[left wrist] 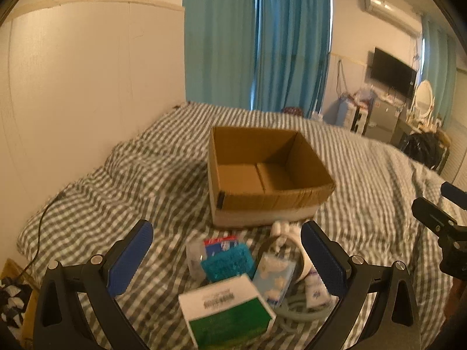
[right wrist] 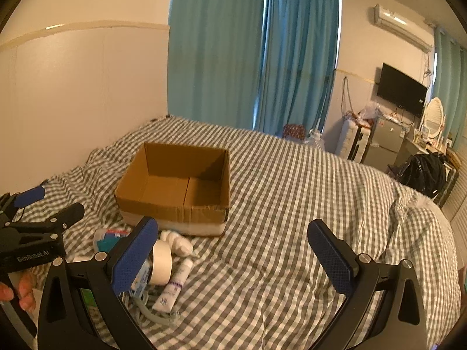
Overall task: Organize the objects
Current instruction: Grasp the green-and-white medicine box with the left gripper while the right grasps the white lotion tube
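Both claws stand wide apart and hold nothing. The left gripper (left wrist: 226, 258) hangs over a small pile on the checked bedspread (left wrist: 364, 180): a green and white box (left wrist: 226, 310) nearest, then a tube (right wrist: 175, 284), a roll of tape (right wrist: 160, 262) and a teal scrubber (left wrist: 226, 264). The right gripper (right wrist: 233, 258) hovers over bare bedspread beside the pile. Just beyond the pile sits an open cardboard box (left wrist: 262, 175), nothing inside it.
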`<control>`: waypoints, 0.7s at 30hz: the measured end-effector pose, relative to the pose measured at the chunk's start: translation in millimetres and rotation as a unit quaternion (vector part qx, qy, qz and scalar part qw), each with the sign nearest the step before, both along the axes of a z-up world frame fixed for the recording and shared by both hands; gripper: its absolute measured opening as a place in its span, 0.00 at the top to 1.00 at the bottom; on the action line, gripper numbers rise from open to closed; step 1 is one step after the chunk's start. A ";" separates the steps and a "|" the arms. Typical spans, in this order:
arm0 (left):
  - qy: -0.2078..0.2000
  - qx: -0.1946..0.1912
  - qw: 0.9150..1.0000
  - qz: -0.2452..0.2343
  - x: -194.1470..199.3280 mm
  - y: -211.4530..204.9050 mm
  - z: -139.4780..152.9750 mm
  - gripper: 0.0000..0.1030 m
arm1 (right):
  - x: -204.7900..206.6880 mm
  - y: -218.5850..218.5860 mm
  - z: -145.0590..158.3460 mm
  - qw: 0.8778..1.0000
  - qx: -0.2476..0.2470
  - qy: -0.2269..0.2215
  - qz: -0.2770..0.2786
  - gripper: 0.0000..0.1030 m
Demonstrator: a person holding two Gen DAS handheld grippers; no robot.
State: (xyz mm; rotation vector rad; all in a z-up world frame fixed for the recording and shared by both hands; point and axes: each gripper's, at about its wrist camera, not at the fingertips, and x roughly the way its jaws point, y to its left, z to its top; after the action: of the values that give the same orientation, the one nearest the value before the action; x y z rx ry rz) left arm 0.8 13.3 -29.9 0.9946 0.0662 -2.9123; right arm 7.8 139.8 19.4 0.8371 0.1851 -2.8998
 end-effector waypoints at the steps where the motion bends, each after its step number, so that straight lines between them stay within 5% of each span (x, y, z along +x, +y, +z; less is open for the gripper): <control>1: -0.009 -0.007 1.000 0.003 1.4 1.4 -5.0 0.00 | 0.0 1.1 -4.3 1.000 0.000 -0.008 0.002 0.00; 10: -0.104 0.008 0.995 -0.006 14.3 8.3 -61.9 0.00 | -1.8 13.9 -49.8 0.998 0.006 -0.068 0.001 0.00; 21: -0.147 0.009 0.989 0.003 12.4 8.7 -103.0 0.00 | -8.0 -2.1 -77.1 0.995 0.015 -0.098 0.009 0.00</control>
State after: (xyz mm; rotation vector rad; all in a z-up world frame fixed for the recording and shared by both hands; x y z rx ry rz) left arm 13.2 22.0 -133.0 1.4117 0.0811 -2.7287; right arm -0.2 137.7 -57.7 1.1114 0.2156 -2.7808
